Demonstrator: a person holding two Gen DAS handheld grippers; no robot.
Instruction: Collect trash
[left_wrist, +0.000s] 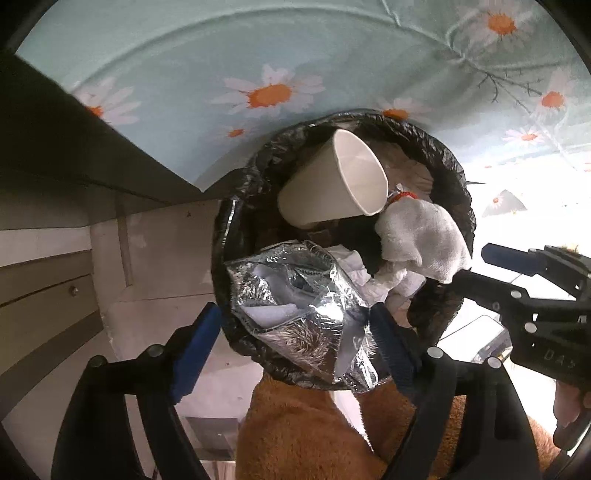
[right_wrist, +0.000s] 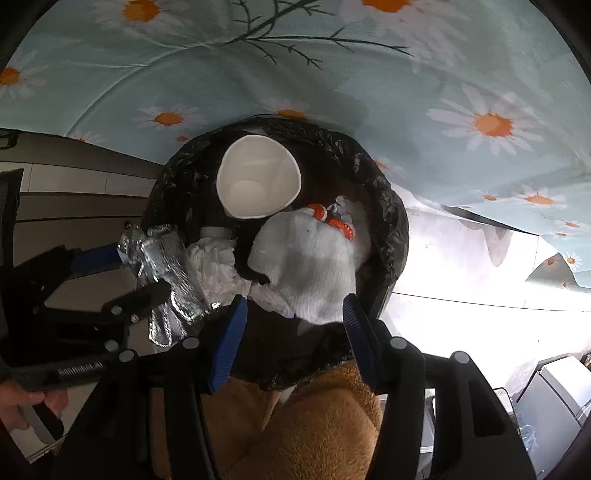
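A bin lined with a black bag (left_wrist: 258, 177) (right_wrist: 391, 229) holds a white paper cup (left_wrist: 332, 181) (right_wrist: 258, 181), crumpled tissues (left_wrist: 365, 277) (right_wrist: 218, 266) and a white cloth (left_wrist: 421, 236) (right_wrist: 306, 266). A silver foil wrapper (left_wrist: 303, 314) (right_wrist: 166, 273) lies over the bin's near rim, between the fingers of my left gripper (left_wrist: 295, 347), which stands open around it. My right gripper (right_wrist: 291, 339) is open just above the white cloth at the bin's rim; it also shows in the left wrist view (left_wrist: 524, 266).
A light blue cloth with daisies (left_wrist: 258, 74) (right_wrist: 443, 92) hangs behind the bin. Brown furry fabric (left_wrist: 303, 432) (right_wrist: 314, 417) lies below both grippers. Grey panels (left_wrist: 44, 288) stand at the left. A white box (right_wrist: 554, 398) sits at the lower right.
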